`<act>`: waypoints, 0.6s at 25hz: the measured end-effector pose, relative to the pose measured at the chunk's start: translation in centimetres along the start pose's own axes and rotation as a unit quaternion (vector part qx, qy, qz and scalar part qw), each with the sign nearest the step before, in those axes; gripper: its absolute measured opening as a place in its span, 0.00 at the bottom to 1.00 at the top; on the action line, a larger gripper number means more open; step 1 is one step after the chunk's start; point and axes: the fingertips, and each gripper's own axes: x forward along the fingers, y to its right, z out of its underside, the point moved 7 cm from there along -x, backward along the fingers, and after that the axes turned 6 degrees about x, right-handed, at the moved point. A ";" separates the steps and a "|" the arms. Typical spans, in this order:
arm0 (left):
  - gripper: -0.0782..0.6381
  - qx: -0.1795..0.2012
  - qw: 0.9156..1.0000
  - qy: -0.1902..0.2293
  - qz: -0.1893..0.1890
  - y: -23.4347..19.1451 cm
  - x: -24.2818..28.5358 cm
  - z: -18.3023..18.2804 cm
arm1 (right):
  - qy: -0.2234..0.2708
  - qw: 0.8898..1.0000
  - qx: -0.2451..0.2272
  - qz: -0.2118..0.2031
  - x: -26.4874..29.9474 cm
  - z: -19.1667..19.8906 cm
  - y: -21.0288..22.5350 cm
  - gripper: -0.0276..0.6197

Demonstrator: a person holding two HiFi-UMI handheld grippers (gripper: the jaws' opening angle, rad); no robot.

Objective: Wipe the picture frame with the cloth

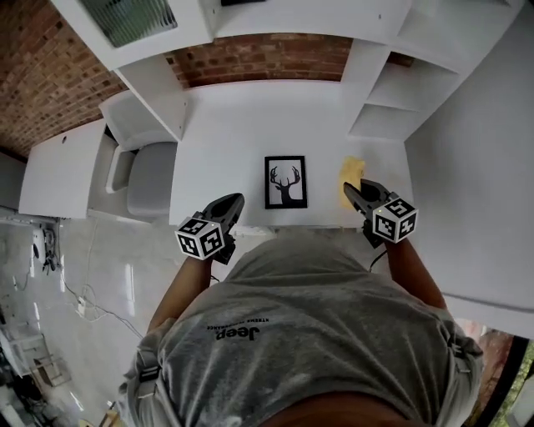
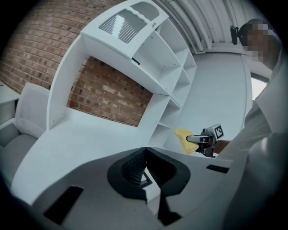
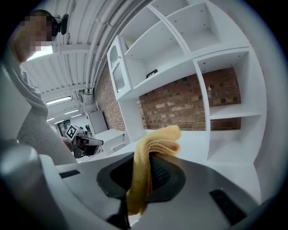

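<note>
A black picture frame (image 1: 285, 182) with a deer-antler print lies flat on the white desk (image 1: 234, 133), close to its front edge. My right gripper (image 1: 350, 189) is just right of the frame, shut on a folded yellow cloth (image 1: 352, 177). In the right gripper view the cloth (image 3: 153, 146) hangs out between the pads of the right gripper (image 3: 150, 157). My left gripper (image 1: 234, 203) hovers at the frame's lower left, shut and empty; in its own view the left gripper (image 2: 143, 153) has its pads meeting. That view also catches the right gripper (image 2: 198, 139) and the cloth (image 2: 183, 135).
A grey chair (image 1: 152, 177) stands left of the desk. White shelves (image 1: 399, 100) rise at the right, with a cabinet (image 1: 133, 21) above and a brick wall (image 1: 259, 57) behind. The person's torso (image 1: 309, 325) stands against the desk's front edge.
</note>
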 end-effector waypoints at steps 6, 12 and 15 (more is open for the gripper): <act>0.13 0.008 0.998 -0.032 -0.061 1.5 6.0 -0.2 | -0.028 0.997 -0.005 -0.068 1.7 -1.7 6.6 0.12; 0.14 0.068 0.990 -0.105 -0.069 0.7 8.9 1.3 | -0.046 0.996 0.003 -0.081 4.1 -0.9 8.4 0.12; 0.14 0.096 0.985 -0.137 -0.049 -1.1 9.8 2.8 | -0.051 0.996 0.004 -0.066 5.2 -0.3 7.8 0.12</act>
